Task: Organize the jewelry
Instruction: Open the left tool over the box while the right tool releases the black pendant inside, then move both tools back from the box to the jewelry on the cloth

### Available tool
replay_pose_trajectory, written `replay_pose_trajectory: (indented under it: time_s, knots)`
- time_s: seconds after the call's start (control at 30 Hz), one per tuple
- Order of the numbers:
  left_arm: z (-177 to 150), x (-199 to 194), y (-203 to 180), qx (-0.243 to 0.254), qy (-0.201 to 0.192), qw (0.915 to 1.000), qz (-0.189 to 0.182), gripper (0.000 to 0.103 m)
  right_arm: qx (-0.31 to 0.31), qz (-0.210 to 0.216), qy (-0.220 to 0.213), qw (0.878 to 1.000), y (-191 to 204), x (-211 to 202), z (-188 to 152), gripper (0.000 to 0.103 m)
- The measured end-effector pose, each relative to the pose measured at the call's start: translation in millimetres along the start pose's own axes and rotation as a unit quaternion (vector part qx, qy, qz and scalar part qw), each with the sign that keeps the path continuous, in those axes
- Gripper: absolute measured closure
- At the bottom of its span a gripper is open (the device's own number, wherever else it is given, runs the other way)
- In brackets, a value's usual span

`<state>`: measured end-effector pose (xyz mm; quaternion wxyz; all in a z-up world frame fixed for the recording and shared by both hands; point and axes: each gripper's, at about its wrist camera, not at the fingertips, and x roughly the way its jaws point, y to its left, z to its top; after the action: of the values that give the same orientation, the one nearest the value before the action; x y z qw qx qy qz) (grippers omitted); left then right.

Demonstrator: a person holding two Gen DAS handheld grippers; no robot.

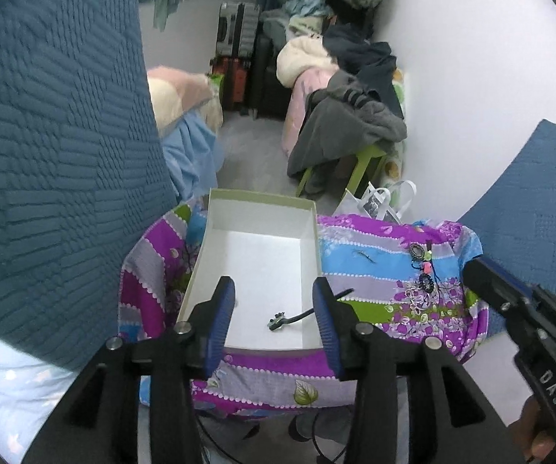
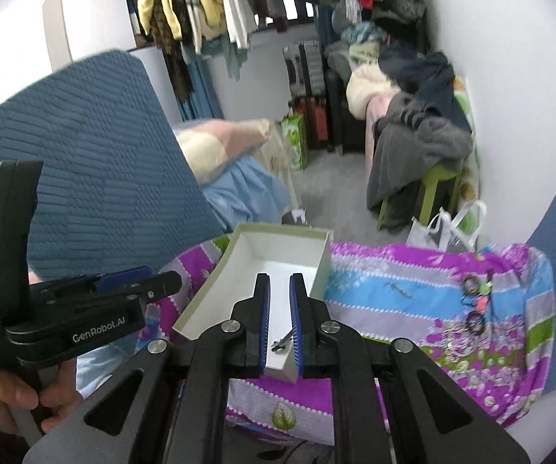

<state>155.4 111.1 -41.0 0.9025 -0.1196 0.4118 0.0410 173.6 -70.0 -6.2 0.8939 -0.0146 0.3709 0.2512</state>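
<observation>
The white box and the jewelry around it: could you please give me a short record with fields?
box: white box, open, on striped cloth
in box: one dark piece
on cloth: small pin; jewelry cluster, right of box
left gripper: open, empty
right gripper: nearly shut, nothing gripped
</observation>
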Motion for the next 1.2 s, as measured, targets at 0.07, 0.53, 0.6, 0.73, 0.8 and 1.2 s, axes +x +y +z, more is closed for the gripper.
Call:
replay_pose_trajectory:
  time_s: [0.07,0.53,0.6,0.73,0.8,1.2]
  knots:
    - [-4,-13,-10,0.0,-0.007,0.9999,-0.01,0.059,-0.001,-0.002,-0.013,1.0,-2,-18,-1,0.094]
    - [-25,-56,-75,0.032,-0.051,0.9979,-0.023,0.022,0.009,-0.063,-0.069,0.996,-52,-101,-23,0.084]
    - [-26,-57,-81,0.027,-0.056,0.9977,-0.029,0.021,0.011,-0.071,-0.073,0.995,-59,-106,-27,0.084]
    - [-32,-56,-90,0.019,-0.071,0.9967,-0.035,0.016,0.018,-0.087,-0.082,0.993,-74,-119,-39,0.084]
    - [-36,-51,-96,0.02,-0.068,0.9966,-0.044,0.016,0.021,-0.095,-0.085,0.992,-81,-124,-45,0.084]
    - [-59,-3,-131,0.028,-0.048,0.9958,-0.072,0.0,0.061,-0.139,-0.074,0.986,-135,-136,-93,0.081]
